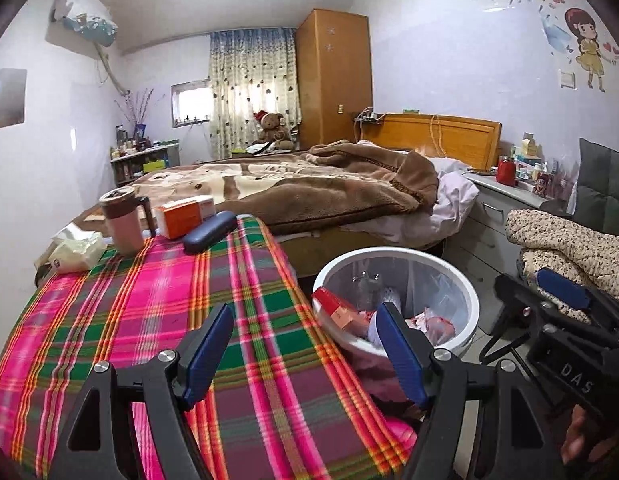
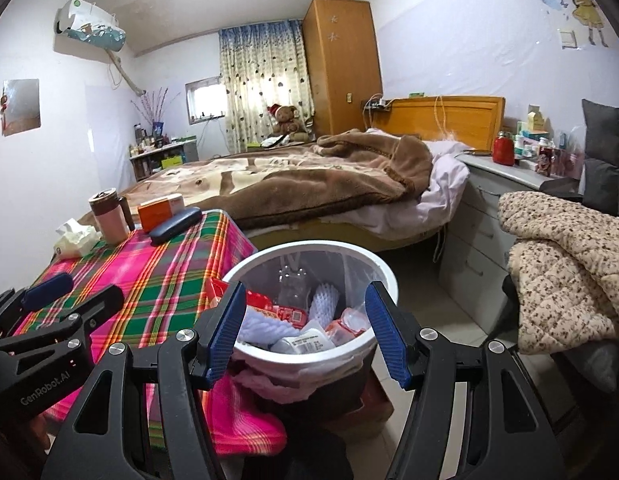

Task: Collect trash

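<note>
A white trash bin point(image 2: 383, 270) with a clear liner stands on the floor beside the plaid-covered table point(image 1: 157, 312). It holds red wrappers, a white foam net, a labelled pouch and crumpled plastic point(image 2: 305, 320). My right gripper point(image 2: 305, 334) is open and empty, just above the bin's near rim. My left gripper point(image 1: 305, 354) is open and empty over the table's right edge, with the bin point(image 1: 465, 292) beyond its right finger. The right gripper's body shows at the right of the left wrist view point(image 1: 565, 292).
At the table's far end stand a pink lidded mug point(image 1: 123, 220), an orange box point(image 1: 181, 216), a dark blue case point(image 1: 209, 232) and a tissue pack point(image 1: 75, 254). A bed with a brown blanket point(image 1: 309, 184) lies behind. A grey cabinet point(image 2: 493, 208) and a quilted blanket point(image 2: 569, 260) are to the right.
</note>
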Action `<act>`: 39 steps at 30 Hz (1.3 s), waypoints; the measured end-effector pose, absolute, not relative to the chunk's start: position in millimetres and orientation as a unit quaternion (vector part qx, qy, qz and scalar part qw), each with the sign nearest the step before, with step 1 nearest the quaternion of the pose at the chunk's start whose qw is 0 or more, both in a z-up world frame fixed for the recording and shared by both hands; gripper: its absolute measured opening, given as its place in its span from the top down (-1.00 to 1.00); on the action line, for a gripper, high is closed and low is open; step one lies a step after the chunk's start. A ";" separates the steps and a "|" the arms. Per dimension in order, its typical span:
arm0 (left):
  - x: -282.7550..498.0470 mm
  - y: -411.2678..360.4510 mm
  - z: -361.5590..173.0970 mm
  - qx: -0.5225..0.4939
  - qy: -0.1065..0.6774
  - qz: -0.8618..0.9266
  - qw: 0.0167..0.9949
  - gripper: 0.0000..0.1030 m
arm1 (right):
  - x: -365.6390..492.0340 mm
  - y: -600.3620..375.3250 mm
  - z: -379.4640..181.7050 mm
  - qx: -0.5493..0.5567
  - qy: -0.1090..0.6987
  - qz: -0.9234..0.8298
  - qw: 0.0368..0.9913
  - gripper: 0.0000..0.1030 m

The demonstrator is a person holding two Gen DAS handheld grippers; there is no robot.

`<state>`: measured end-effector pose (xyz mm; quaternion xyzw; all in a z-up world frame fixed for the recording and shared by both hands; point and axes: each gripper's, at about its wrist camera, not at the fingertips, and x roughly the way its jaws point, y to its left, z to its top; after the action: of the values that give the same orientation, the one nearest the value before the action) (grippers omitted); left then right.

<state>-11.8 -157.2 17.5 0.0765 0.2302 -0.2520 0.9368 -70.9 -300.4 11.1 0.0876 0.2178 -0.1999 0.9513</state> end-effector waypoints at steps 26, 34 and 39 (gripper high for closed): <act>-20.7 -139.3 14.3 0.070 0.232 -0.222 0.944 -0.43 | -76.2 -284.5 3.4 0.094 0.218 -0.210 0.948 -0.23; -20.2 -139.6 15.0 0.070 0.233 -0.222 0.944 -0.43 | -77.1 -284.4 3.7 0.093 0.217 -0.210 0.949 -0.23; -20.4 -139.5 16.2 0.070 0.232 -0.221 0.945 -0.43 | -77.7 -284.3 3.7 0.094 0.218 -0.210 0.948 -0.23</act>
<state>-20.4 -139.5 16.2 0.0697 0.2317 -0.2212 0.9447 -77.7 -284.3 3.7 0.0937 0.2179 -0.2104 0.9484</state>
